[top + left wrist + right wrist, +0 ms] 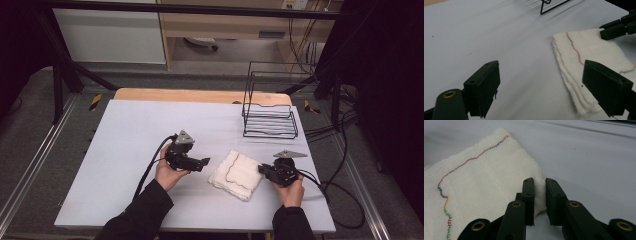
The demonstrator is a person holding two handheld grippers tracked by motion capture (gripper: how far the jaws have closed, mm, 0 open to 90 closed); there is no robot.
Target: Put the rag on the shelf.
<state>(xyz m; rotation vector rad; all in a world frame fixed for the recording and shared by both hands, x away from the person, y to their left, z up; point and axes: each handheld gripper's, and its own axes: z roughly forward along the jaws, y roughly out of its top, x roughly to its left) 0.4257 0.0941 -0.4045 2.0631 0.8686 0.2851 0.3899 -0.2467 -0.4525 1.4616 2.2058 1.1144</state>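
Observation:
A folded white cloth with a wavy multicoloured stitch line lies on the pale table sheet, right of centre. My left gripper is just left of the cloth, pointing toward it. Its jaws stand wide open over bare table, the right jaw hanging above the cloth's near edge. My right gripper is at the cloth's right edge. Its jaws are nearly together, with a raised fold of the cloth pinched between the pads. The right gripper's tips also appear in the left gripper view, on the cloth's far corner.
A black wire rack stands at the back right of the table, its base showing in the left gripper view. Cables trail from both grippers, one looping off the right side. A wooden strip borders the far edge.

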